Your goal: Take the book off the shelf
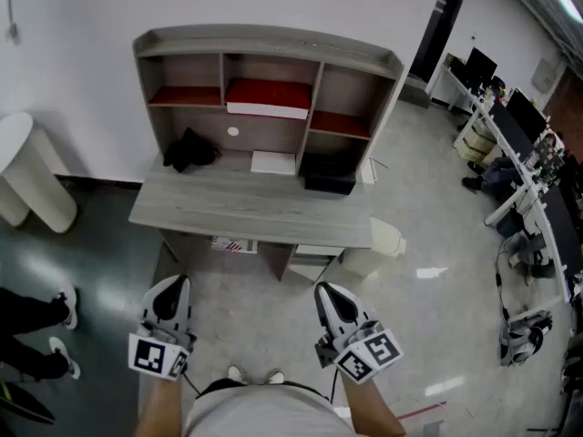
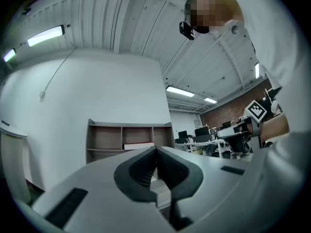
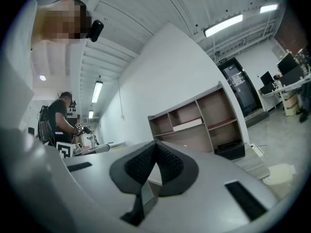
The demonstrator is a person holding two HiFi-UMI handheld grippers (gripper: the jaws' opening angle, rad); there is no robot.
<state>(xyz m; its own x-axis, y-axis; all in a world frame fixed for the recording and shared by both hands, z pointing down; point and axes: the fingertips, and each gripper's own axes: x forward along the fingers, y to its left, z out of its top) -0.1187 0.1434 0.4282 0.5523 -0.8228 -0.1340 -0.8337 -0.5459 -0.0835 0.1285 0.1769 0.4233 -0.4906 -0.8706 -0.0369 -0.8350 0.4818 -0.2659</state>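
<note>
The desk (image 1: 246, 209) with its shelf unit (image 1: 264, 44) stood well ahead of both tools, with open floor between them. The book (image 1: 269, 97), red-covered with a pale edge facing out, lay flat in the middle compartment on the upper shelf. Its long axis ran crosswise to the line of reach. It lay ahead of and above both tools, up and to the right of the left gripper (image 1: 173, 287) and up and a little to the left of the right gripper (image 1: 330, 291). I judged the right one slightly the nearer. Both grippers were held low and close to the person's body. In each gripper view the ribbed pads met at the tips with nothing between them, so both were closed and empty. Neither had yet reached the desk.
</note>
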